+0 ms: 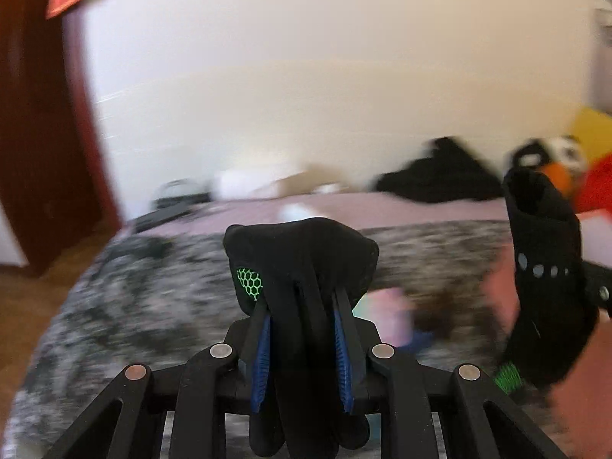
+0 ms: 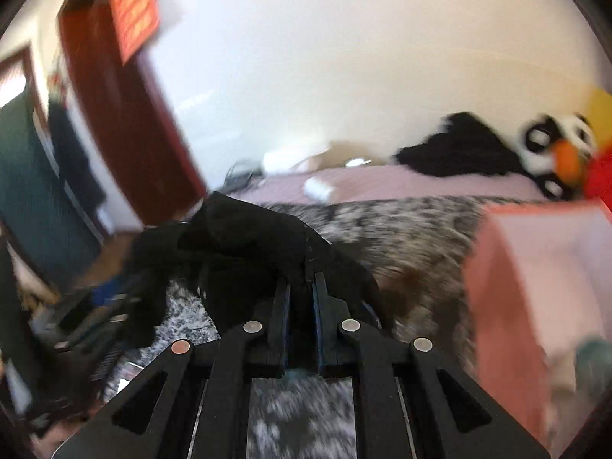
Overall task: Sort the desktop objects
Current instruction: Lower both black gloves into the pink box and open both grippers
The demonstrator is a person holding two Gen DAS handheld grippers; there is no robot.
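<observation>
My left gripper [image 1: 302, 298] is shut on a black glove [image 1: 302, 252] with a green honeycomb patch, held above the grey mottled bed cover [image 1: 134, 306]. A second black glove [image 1: 543, 267] with small grey dots hangs at the right of the left wrist view. My right gripper [image 2: 301, 287] is shut on a black glove [image 2: 248, 237], which drapes to the left over its fingers. Both views are blurred.
A pink open box [image 2: 535, 267] stands at the right on the bed. A panda plush [image 2: 554, 153], black clothing [image 2: 459, 153] and a white roll [image 2: 319, 187] lie on the pink sheet behind. A dark red door [image 2: 126, 114] is at the left.
</observation>
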